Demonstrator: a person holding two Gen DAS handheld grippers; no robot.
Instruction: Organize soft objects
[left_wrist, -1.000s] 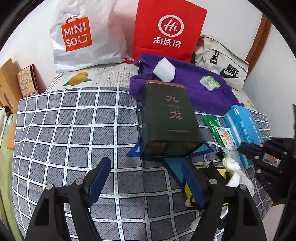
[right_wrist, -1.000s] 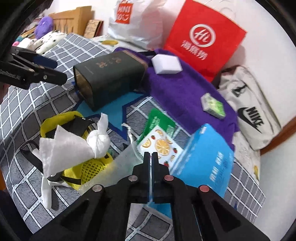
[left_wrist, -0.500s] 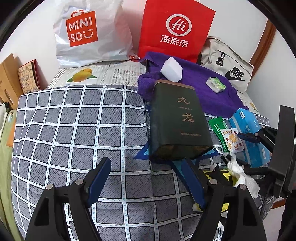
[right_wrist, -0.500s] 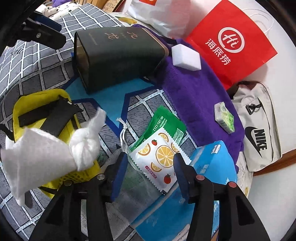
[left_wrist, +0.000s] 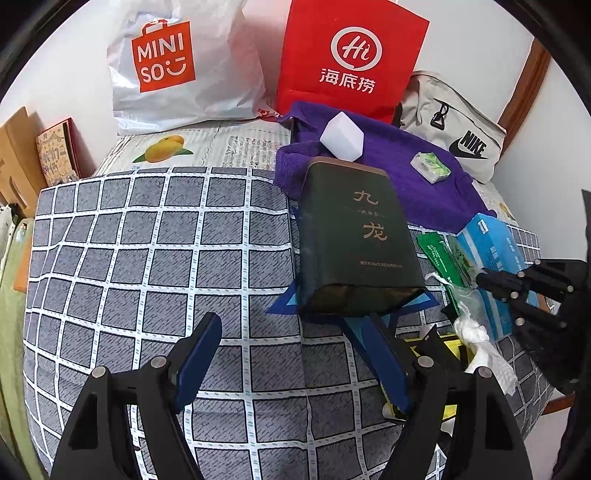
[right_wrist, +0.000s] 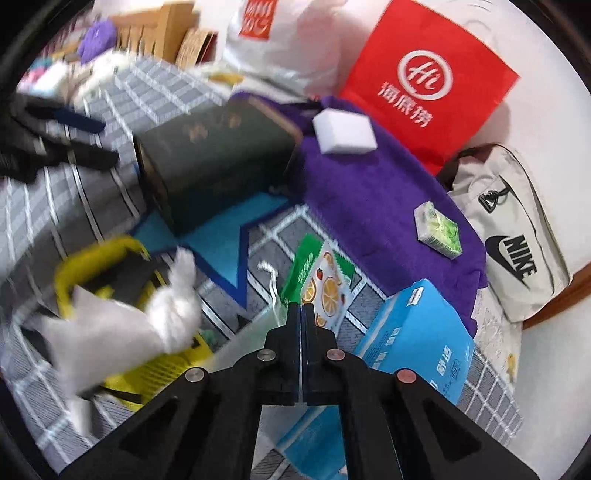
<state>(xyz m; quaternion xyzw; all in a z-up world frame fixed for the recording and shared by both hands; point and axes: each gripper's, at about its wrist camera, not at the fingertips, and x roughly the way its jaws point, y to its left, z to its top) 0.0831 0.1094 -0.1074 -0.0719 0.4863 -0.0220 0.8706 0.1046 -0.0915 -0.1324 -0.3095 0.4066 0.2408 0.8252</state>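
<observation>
Left wrist view takes in the grey checked bedspread (left_wrist: 147, 258) under everything, with the white MINISO bag (left_wrist: 177, 66) and the red paper bag (left_wrist: 351, 59) propped against the wall behind it. A purple towel (left_wrist: 417, 177) lies spread in front of the red bag, and the dark green tin (left_wrist: 354, 240) lies on its side with its far end against that towel. On the towel sit a white sponge block (left_wrist: 341, 136) and a small green packet (left_wrist: 430, 167), well apart from each other. My left gripper (left_wrist: 295, 360) hangs over the bedspread just short of the tin, its jaws spread wide with nothing between them.

Off to the right lie a blue tissue box (right_wrist: 417, 332), an orange-printed snack pouch (right_wrist: 325, 280) and a crumpled white cloth (right_wrist: 162, 314) on top of a yellow mesh bag (right_wrist: 85, 266). My right gripper (right_wrist: 302, 314) has its fingers pressed together above a translucent plastic bag (right_wrist: 247, 332); I cannot tell whether the plastic is pinched between them.
</observation>
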